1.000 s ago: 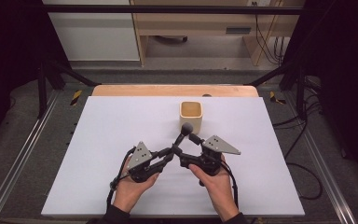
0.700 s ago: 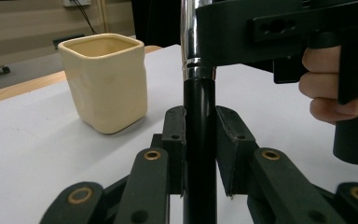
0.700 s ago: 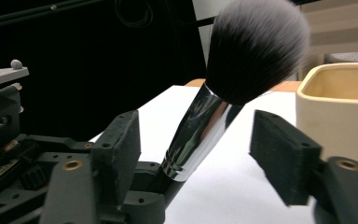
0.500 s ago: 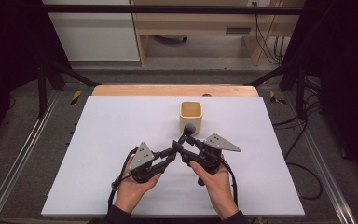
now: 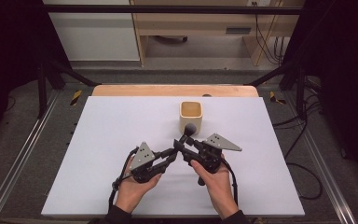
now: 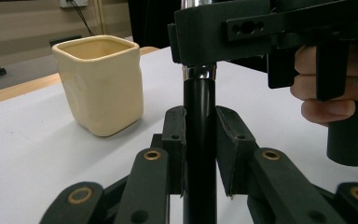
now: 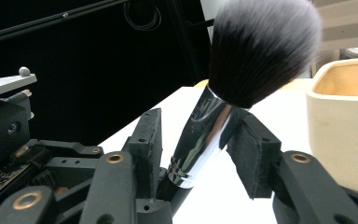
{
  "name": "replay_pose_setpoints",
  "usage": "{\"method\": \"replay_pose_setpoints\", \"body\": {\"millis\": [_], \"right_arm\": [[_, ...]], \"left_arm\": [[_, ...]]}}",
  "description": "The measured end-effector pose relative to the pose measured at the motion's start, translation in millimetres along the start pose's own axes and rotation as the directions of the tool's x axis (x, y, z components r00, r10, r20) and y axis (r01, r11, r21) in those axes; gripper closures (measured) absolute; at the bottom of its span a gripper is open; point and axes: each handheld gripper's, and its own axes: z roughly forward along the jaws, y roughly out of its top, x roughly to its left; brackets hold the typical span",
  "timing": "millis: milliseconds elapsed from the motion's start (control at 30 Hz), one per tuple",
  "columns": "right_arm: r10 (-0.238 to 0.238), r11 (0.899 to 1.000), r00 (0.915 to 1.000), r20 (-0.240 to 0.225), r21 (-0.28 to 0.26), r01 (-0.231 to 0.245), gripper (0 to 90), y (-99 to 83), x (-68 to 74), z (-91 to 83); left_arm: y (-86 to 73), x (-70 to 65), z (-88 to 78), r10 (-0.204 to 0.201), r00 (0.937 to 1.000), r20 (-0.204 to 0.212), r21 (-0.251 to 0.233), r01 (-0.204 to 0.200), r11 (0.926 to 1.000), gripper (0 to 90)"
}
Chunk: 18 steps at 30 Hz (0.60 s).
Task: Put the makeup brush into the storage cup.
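Glossy black brush (image 6: 199,140) handle, mirror-bright metal ferrule, soft bristles; matt cream cup (image 6: 100,84); matt white table (image 5: 121,135).

One brush (image 5: 188,132), one cream cup (image 5: 191,113), two grippers, one white table (image 5: 102,140).

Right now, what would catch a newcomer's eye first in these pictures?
The fluffy dark makeup brush, held up over the middle of the white table where the two grippers meet. The left gripper clamps its black handle; the right gripper's jaws have just been closing around its silver collar. Just behind stands a cream square cup.
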Motion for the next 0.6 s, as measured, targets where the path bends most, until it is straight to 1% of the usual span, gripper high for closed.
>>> {"method": "replay_pose_setpoints", "body": {"millis": [33, 100, 167, 233, 433, 600], "right_arm": [[-0.011, 1.000, 0.9999, -0.003, 0.000, 0.011, 57.9, -0.4, -1.2, 0.1], [-0.012, 1.000, 0.9999, -0.007, 0.006, 0.012, 60.7, -0.5, -1.4, -0.2], [-0.008, 1.000, 0.9999, -0.014, 0.000, 0.008, 63.9, -0.7, -1.3, -0.5], [-0.011, 1.000, 0.9997, -0.021, 0.003, 0.011, 65.5, -0.8, -1.4, -0.8], [-0.017, 1.000, 0.9992, -0.036, 0.003, 0.017, 67.9, -1.1, -0.4, -0.7], [-0.013, 1.000, 0.9992, -0.038, 0.007, 0.013, 68.6, -0.7, 1.0, -1.0]], "left_arm": [[-0.2, 0.3, 0.0, -0.002, 1.0000, 0.002, 0.003, 0.002, 1.0000, 74.4], [-0.4, 0.5, 0.0, -0.004, 1.0000, 0.004, 0.007, 0.004, 1.0000, 74.4], [-0.7, 0.6, -0.1, -0.001, 1.0000, 0.006, 0.010, 0.001, 0.9999, 74.4], [-0.8, 0.6, -0.1, -0.001, 1.0000, 0.006, 0.011, 0.001, 0.9999, 74.4], [-1.7, 0.1, 0.3, -0.001, 1.0000, 0.006, 0.015, 0.001, 0.9999, 74.4], [-2.1, 0.0, 0.6, -0.003, 1.0000, 0.008, 0.015, 0.003, 0.9999, 74.4]]}}
